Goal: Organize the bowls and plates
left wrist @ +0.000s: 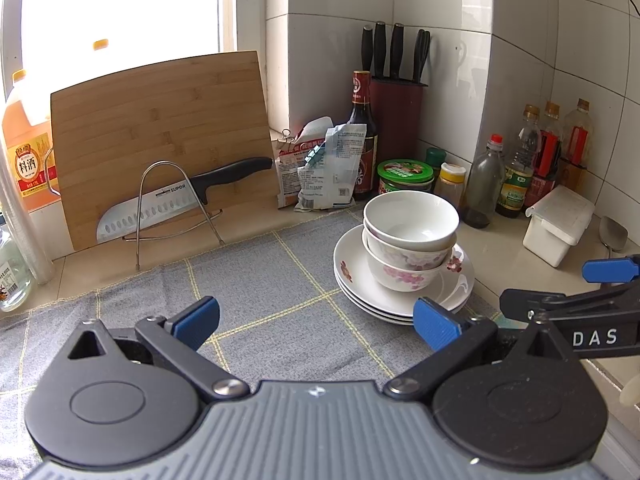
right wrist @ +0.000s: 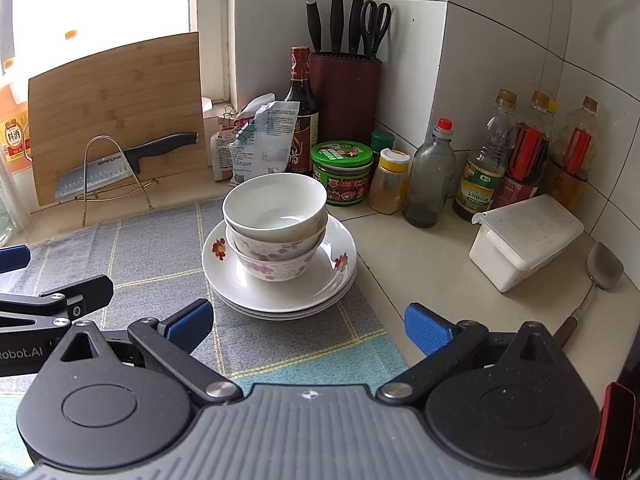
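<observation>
Tiled kitchen corner: on the table's grey cloth [right wrist: 160, 256], stacked bowls [right wrist: 276, 224] sit on stacked plates [right wrist: 280, 288]. Left tongs [left wrist: 316, 320] and right tongs [right wrist: 308, 320] gape wide, empty, just short of the stack.

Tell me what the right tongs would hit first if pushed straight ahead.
Probably the stack of plates, with nested bowls on top, lying just ahead of the open right tongs; depth is hard to judge.

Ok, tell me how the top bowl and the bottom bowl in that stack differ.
The top bowl looks plain white outside; the bottom bowl carries pink flowers. The top bowl nests in another bowl; the bottom bowl sits directly on the plates. The top bowl's inside shows; the bottom bowl's is covered. Both are upright, white and of similar shape.
</observation>
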